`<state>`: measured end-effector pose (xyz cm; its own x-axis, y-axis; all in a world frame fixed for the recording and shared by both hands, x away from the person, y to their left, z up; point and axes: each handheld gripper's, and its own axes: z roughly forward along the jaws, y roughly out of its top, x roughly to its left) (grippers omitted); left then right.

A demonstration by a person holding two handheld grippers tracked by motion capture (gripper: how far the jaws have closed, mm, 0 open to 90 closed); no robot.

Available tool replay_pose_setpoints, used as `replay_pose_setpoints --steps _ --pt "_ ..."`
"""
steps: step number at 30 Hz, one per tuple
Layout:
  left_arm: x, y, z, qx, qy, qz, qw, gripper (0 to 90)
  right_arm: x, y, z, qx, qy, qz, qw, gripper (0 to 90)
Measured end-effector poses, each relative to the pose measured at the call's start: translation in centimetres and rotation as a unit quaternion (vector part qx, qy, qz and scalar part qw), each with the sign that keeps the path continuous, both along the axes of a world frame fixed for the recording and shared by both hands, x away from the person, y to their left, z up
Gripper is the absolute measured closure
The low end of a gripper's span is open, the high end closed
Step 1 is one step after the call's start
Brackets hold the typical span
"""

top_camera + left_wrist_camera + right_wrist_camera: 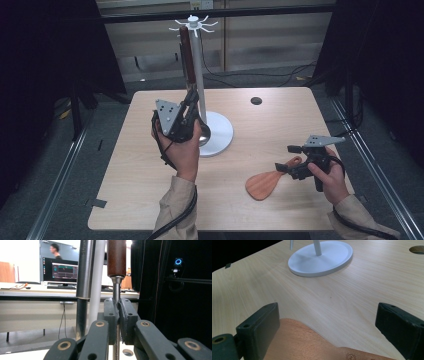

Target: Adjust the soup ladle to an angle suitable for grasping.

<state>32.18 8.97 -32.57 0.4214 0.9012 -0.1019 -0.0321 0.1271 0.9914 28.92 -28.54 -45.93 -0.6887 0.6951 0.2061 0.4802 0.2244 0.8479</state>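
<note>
The left gripper point(191, 102), held up in the person's left hand point(182, 150), points upward beside the pole of the white rack point(199, 75), which stands at the far middle of the table point(140, 170) on a round white base point(222, 132). Its jaws are nearly shut and pinch the thin metal shank of a utensil point(116, 257) with a dark brown wooden handle. In the left gripper view the shank runs straight up between the two pads, and the handle rises above them, just beside the rack's pole. In the high view that utensil hangs upright along the left side of the pole, its top near the white prongs at the head of the rack.

The right gripper point(286, 159), in the person's right hand point(331, 180), sits low over the near right part of the table. Its jaws stand wide open and hold nothing. A wooden spatula point(267, 181) lies flat on the table under them, its broad blade toward the near left and its handle running toward the gripper. In the right gripper view the spatula lies between the two open jaws, with one jaw close over its blade; whether it touches the wood I cannot tell.

A small dark round hole point(256, 100) sits in the table at the far right of the rack.
</note>
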Motion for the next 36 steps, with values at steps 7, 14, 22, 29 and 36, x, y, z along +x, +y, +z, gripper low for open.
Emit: replay_pose_setpoints --steps 7,14,22,29,36 --pt "0.2 -0.8 -0.1 0.008 0.0 -0.006 0.9999 85.2 0.0 -0.1 0.1 0.0 -0.002 -0.001 1.0 5.0" --pt "0.6 -1.4 -0.2 0.012 0.004 -0.001 0.9999 85.2 0.0 -0.1 0.1 0.001 -0.004 0.002 1.0 5.0" --pt "1.2 -1.6 -0.3 0.027 0.012 0.008 0.9995 85.2 -0.1 -0.2 0.2 0.001 -0.001 0.0 1.0 5.0" --pt "1.5 -1.8 -0.5 0.026 0.018 0.019 0.9993 85.1 -0.1 -0.3 0.3 0.003 -0.002 0.0 1.0 5.0" --pt "1.8 -2.2 -0.7 0.03 0.024 0.03 0.9988 85.1 -0.1 -0.3 0.3 0.005 -0.004 0.0 1.0 5.0"
